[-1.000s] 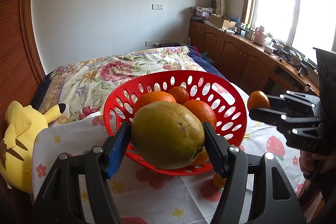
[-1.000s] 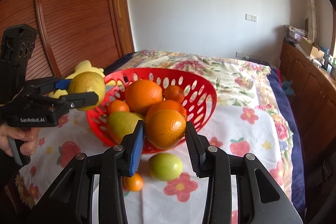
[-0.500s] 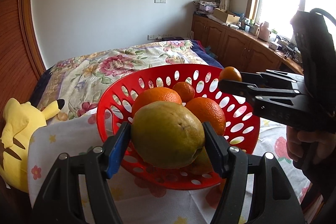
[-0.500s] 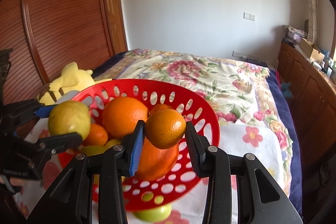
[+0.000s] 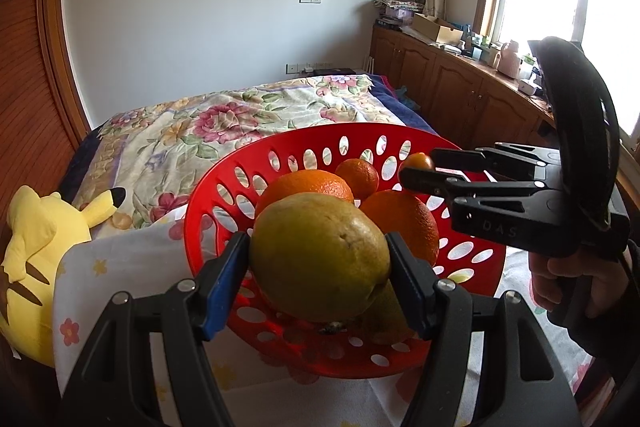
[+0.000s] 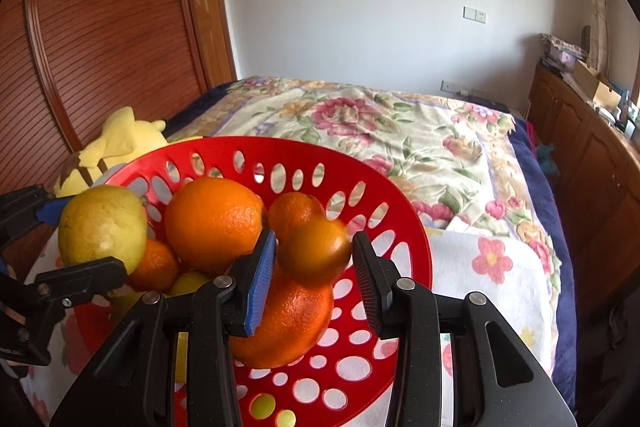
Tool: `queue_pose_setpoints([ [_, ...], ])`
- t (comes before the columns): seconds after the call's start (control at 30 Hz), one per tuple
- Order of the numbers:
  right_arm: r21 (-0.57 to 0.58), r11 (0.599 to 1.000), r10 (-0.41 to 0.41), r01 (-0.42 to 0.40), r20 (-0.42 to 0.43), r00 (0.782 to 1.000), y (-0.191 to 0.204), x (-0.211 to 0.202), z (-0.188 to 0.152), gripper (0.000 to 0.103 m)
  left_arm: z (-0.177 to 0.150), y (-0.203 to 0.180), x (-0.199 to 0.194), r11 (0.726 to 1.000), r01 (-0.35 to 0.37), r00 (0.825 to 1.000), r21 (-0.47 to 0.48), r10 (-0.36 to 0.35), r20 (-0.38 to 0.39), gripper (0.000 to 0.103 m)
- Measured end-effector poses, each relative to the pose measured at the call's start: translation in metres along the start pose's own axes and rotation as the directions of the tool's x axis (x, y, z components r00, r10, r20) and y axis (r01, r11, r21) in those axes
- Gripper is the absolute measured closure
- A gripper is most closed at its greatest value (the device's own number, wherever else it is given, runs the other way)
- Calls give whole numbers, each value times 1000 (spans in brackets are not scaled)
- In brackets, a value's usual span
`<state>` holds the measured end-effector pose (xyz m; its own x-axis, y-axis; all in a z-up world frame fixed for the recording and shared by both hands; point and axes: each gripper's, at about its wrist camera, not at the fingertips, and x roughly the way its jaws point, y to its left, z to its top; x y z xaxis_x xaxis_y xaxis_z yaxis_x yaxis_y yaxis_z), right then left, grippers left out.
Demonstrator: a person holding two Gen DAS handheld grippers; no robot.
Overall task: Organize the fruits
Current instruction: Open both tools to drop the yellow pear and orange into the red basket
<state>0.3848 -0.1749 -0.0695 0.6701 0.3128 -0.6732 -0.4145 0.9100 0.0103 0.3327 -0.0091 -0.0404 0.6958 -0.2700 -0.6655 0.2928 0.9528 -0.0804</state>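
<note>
Left tongs [image 5: 317, 243] are clamping a yellow-green pear [image 5: 320, 259], pads pressing on both of its sides at about mid-width. The pear is hanging just above the near rim of the red perforated basket [image 5: 208, 211], which is sitting directly ahead of and below the tips. The hold looks secure and level, probably so the fruit can be carried over the rim and lowered without rolling out.

Right tongs [image 6: 315, 247] are framing a small orange [image 6: 314, 249] between the pads, over the basket's inner slope. That orange is showing motion blur while the pads are sharp, so I cannot tell if it is being gripped or is slipping free. The gap is narrow, about the orange's width.

Under and beyond the right tips, a large orange [image 6: 288, 323] is lying in the basket. Another big orange [image 6: 214, 223] and a mandarin [image 6: 294, 213] are sitting further ahead. The pile is already high, so a drop near the slope is risking a roll.

Left of both tongs a yellow Pikachu plush [image 5: 36, 247] is leaning off the flowered cloth [image 5: 100, 267] covering the surface. A bed with a floral quilt [image 5: 240, 115] is lying beyond the basket.

Judgement: placing phase, both fruits about to go in.
</note>
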Motion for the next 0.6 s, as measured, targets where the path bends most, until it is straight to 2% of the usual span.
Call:
queue_pose_setpoints([
  [0.6,41,999,23,-24,38,999,1,-52,-35,56,6,-14,1,1000,-8,1000,21,8,-8,35],
])
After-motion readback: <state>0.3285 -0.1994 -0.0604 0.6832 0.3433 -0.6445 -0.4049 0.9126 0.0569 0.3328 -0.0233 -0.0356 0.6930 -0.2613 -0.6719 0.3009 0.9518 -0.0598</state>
